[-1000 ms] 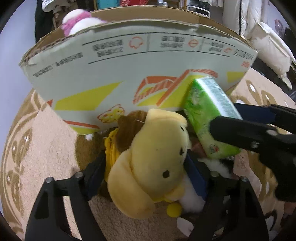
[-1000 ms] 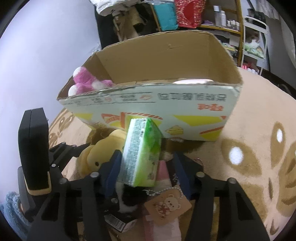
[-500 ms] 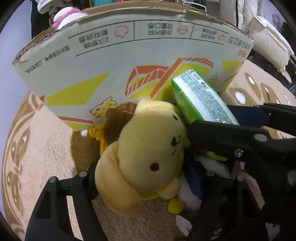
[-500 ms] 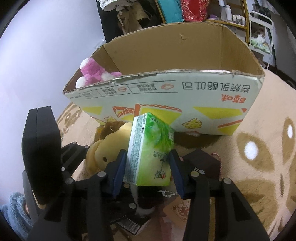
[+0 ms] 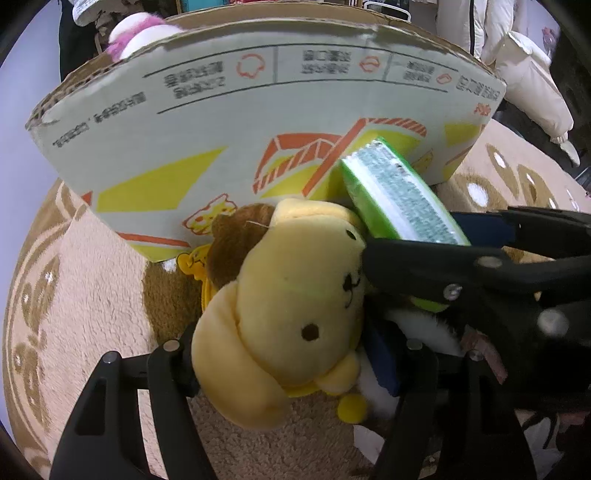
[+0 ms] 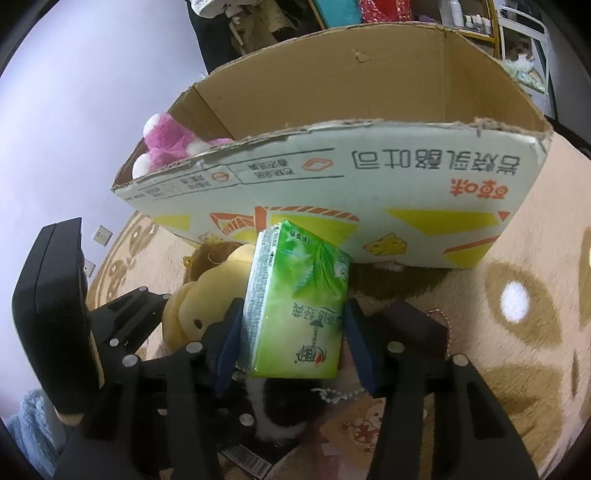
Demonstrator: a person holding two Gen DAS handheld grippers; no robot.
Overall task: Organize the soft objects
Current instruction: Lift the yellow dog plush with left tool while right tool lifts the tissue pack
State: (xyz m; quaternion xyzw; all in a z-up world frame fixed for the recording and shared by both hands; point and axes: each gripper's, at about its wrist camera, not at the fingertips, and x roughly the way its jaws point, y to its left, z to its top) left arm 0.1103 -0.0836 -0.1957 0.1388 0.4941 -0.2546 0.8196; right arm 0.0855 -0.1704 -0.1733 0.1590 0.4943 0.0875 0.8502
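My left gripper [image 5: 284, 354] is shut on a yellow dog plush [image 5: 291, 306] and holds it just in front of the printed cardboard box [image 5: 229, 122]. My right gripper [image 6: 291, 343] is shut on a green tissue pack [image 6: 299, 306], held upright and a little tilted before the same box [image 6: 369, 184]. The pack also shows in the left wrist view [image 5: 399, 199], with the right gripper's black body [image 5: 480, 280] beside the plush. The plush shows in the right wrist view [image 6: 210, 291] to the left of the pack. A pink and white plush [image 6: 166, 144] lies inside the box at its left end.
A beige and brown patterned rug [image 6: 535, 314] covers the floor. Under the right gripper lie a black and white plush [image 6: 280, 417] and a bear hang tag [image 6: 365, 428]. Shelves [image 6: 480, 22] and white padded coats [image 5: 524, 74] stand behind the box.
Both grippers have risen and moved closer to the box, carrying the yellow plush and the tissue pack. The plush head has turned more upright.
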